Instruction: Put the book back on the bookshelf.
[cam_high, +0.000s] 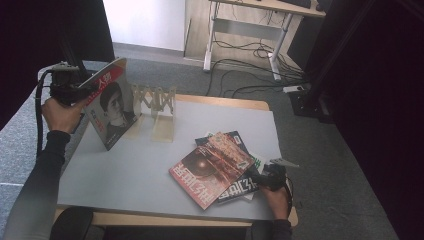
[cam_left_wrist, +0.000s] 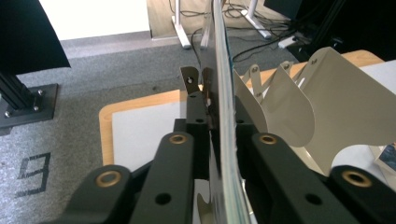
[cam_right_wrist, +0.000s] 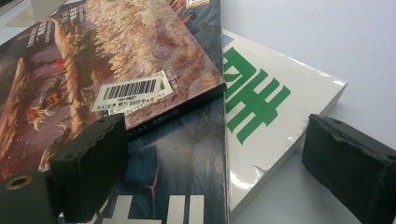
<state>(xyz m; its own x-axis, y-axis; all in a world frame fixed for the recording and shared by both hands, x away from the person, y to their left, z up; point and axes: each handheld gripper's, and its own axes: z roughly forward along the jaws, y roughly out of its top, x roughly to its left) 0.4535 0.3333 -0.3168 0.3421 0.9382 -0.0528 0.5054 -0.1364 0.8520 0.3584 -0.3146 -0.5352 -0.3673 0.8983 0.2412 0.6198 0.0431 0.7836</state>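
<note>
**Magazine clamped upright at the rack, stack waiting on the grey tabletop**

The left gripper (cam_high: 75, 90) has its jaws drawn together on a magazine (cam_high: 112, 102) with a portrait on its cover, held upright and tilted just left of the folding book rack (cam_high: 159, 107). In the left gripper view the magazine's thin edge (cam_left_wrist: 224, 93) runs straight up between the two black jaws, with the rack's pale curved dividers (cam_left_wrist: 327, 102) just beside it.

The rack stands at the far side of the table (cam_high: 130, 175), a pale grey surface with a light wooden rim. Near of the rack and to its right lies a fanned pile of magazines (cam_high: 215, 167), red cover on top. The right gripper (cam_high: 267, 177) rests at that pile's right edge, jaws apart and gripping nothing; its own view shows one pad over the dark cover (cam_right_wrist: 187, 154) and the other off the corner of a white one with green lettering (cam_right_wrist: 261, 102).

Beyond the rack, grey carpet (cam_high: 170, 75) spreads to a desk frame (cam_high: 245, 30) with loose black cables (cam_high: 250, 65) beneath it.
</note>
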